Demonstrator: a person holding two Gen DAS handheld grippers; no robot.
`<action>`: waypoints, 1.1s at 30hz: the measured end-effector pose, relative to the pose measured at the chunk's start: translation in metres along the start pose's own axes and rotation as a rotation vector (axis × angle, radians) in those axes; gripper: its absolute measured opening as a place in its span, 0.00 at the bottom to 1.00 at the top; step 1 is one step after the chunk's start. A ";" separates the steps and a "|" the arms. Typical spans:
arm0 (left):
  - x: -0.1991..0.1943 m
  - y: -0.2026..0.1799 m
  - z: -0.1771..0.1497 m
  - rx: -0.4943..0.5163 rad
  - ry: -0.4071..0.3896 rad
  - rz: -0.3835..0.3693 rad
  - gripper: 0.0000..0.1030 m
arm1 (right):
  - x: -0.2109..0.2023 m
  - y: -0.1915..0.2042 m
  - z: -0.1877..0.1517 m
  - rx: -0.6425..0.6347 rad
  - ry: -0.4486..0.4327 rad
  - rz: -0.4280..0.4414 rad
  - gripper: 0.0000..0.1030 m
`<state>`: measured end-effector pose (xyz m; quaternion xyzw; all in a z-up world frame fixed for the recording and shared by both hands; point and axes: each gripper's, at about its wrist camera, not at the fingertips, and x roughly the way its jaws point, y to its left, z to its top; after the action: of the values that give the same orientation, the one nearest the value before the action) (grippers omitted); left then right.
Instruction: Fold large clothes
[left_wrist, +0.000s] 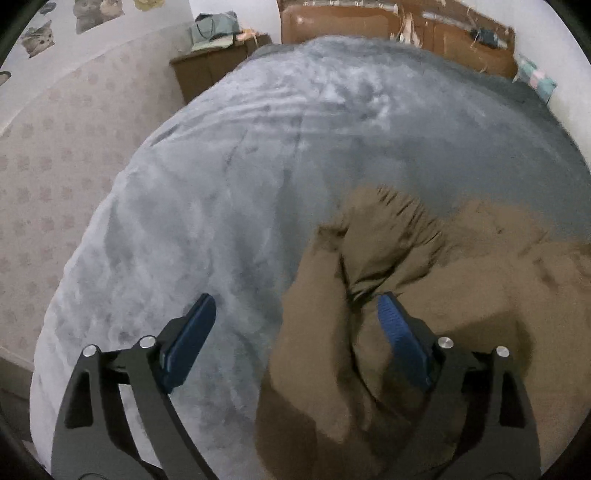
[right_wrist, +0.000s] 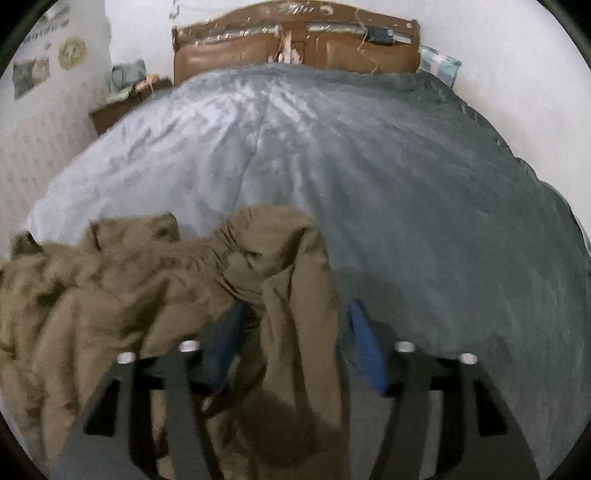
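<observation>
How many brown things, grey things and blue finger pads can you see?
Brown: 3, the garment, the headboard, the bedside cabinet
Grey: 1, the blanket
Blue pads: 4, two on the left gripper, two on the right gripper
Total: 8

The garment (left_wrist: 424, 295) in the lower right of the frame is plain olive brown, without pattern. The blanket (left_wrist: 240, 184) on the bed is grey-blue, paler at the left and darker at the right. The headboard (right_wrist: 295, 48) at the top is brown wood. The wall (left_wrist: 44, 166) at the left is beige with small faded dots, and cat stickers (left_wrist: 38, 37) are grey. The gripper pads (left_wrist: 400, 332) are blue on black arms.
</observation>
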<state>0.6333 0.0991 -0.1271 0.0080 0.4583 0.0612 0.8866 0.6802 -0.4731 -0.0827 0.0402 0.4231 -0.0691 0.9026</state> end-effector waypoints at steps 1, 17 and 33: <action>-0.011 0.002 0.003 -0.007 -0.019 -0.008 0.87 | -0.018 -0.004 0.003 0.042 -0.044 0.028 0.63; 0.011 -0.131 -0.013 0.233 0.161 -0.120 0.41 | 0.028 0.117 -0.027 -0.064 0.177 0.106 0.31; 0.035 -0.150 -0.013 0.238 0.187 -0.102 0.44 | 0.054 0.121 -0.027 -0.062 0.203 0.081 0.32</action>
<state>0.6578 -0.0459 -0.1734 0.0841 0.5426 -0.0385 0.8349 0.7131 -0.3546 -0.1393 0.0362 0.5125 -0.0149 0.8578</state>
